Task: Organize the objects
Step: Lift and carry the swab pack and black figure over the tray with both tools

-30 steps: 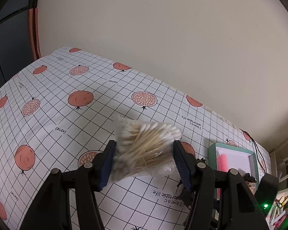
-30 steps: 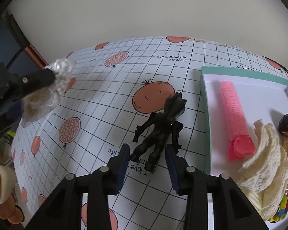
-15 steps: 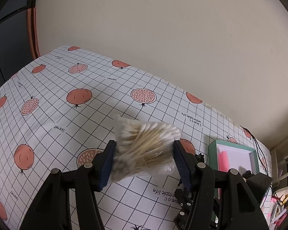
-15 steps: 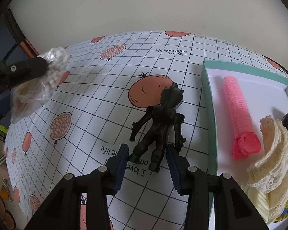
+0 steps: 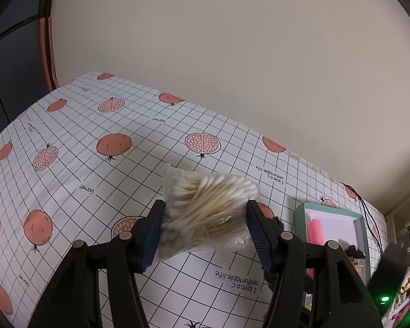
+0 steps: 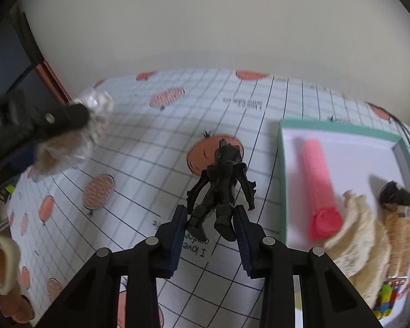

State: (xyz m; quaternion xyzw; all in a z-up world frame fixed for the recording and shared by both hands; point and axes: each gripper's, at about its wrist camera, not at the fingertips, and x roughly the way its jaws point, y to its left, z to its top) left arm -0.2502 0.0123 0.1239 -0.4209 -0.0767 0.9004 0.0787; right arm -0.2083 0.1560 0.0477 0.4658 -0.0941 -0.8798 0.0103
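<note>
My left gripper (image 5: pixel 205 218) is shut on a clear bag of cotton swabs (image 5: pixel 207 207) and holds it in the air above the pomegranate-print tablecloth (image 5: pixel 95 164). In the right wrist view the same bag (image 6: pixel 68 142) appears blurred at the far left. My right gripper (image 6: pixel 209 218) is shut on the legs of a black toy figure (image 6: pixel 224 180), whose head points away over an orange pomegranate print. The figure stays sharp while the table behind it is blurred. A teal tray (image 6: pixel 281 164) lies just right of the figure.
In the tray lie a pink ribbed tube (image 6: pixel 317 180), cream lace fabric (image 6: pixel 352 232), a small dark object (image 6: pixel 396 194) and a woven piece (image 6: pixel 399 240). A colourful small toy (image 6: pixel 385 300) sits by the tray's near corner. The wall runs along the table's far edge.
My right gripper's fingers have drawn in onto the figure's legs and the view has tipped upward, blurring the table. The left gripper has kept the swab bag and risen slightly.
</note>
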